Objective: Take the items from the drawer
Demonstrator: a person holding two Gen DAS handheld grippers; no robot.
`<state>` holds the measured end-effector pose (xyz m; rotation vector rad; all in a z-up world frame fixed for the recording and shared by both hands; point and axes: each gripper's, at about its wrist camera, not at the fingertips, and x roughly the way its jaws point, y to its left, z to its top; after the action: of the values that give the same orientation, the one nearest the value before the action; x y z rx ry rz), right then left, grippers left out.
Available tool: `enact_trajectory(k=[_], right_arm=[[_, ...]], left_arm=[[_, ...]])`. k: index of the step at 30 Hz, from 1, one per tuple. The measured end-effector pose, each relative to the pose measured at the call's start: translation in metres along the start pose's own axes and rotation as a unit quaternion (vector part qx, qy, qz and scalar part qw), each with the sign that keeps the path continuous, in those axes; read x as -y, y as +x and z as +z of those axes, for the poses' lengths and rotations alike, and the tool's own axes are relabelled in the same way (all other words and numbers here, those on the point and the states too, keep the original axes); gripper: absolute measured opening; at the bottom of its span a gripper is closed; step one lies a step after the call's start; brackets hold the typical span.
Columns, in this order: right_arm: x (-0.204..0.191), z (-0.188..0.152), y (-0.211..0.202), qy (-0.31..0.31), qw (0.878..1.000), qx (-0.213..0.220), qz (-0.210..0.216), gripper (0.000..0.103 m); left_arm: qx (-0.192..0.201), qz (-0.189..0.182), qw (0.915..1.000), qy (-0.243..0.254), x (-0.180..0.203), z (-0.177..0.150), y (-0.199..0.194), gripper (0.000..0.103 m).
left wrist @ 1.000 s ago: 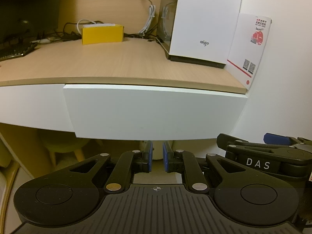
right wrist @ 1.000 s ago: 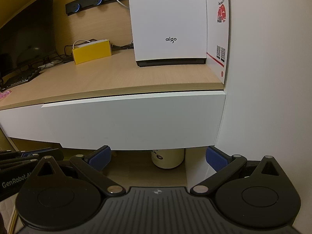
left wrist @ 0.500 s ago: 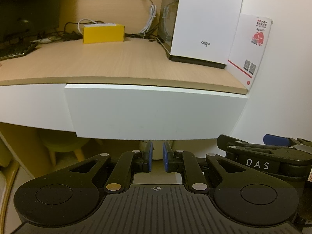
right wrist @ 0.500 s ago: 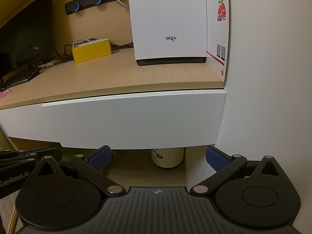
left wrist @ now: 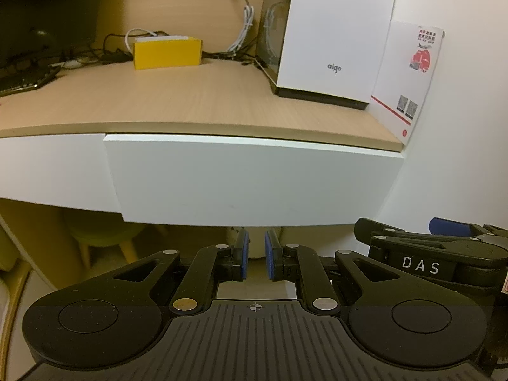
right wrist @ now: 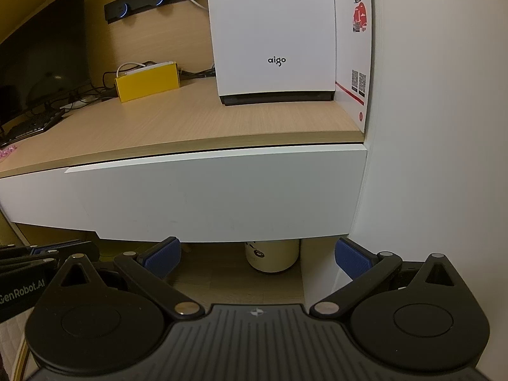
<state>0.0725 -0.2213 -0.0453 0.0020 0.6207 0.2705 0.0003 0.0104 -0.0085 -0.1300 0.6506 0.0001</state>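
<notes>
White drawer, one, front shut under the wooden desk
My left gripper nearly closed, holding nothing; my right gripper spread wide, empty; one yellow box on top

both wrist cams low, close to the white drawer front, tilted down, sharing desk's right corner

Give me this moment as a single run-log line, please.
phase: pre-open | drawer: shut, untouched | left tool: nearly shut, empty, below drawer front | right tool: open, empty, below drawer front
</notes>
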Motion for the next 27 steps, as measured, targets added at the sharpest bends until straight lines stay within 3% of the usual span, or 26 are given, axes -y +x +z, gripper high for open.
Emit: enact_trajectory(k=[27], right_arm=[[0.0007,0.0032,0.0045,0.001,1.0,-0.003,-0.001,0.103]], left_arm=[[-0.002,0.001,1.0,-0.001,0.0042,0.007,0.0066,0.014]])
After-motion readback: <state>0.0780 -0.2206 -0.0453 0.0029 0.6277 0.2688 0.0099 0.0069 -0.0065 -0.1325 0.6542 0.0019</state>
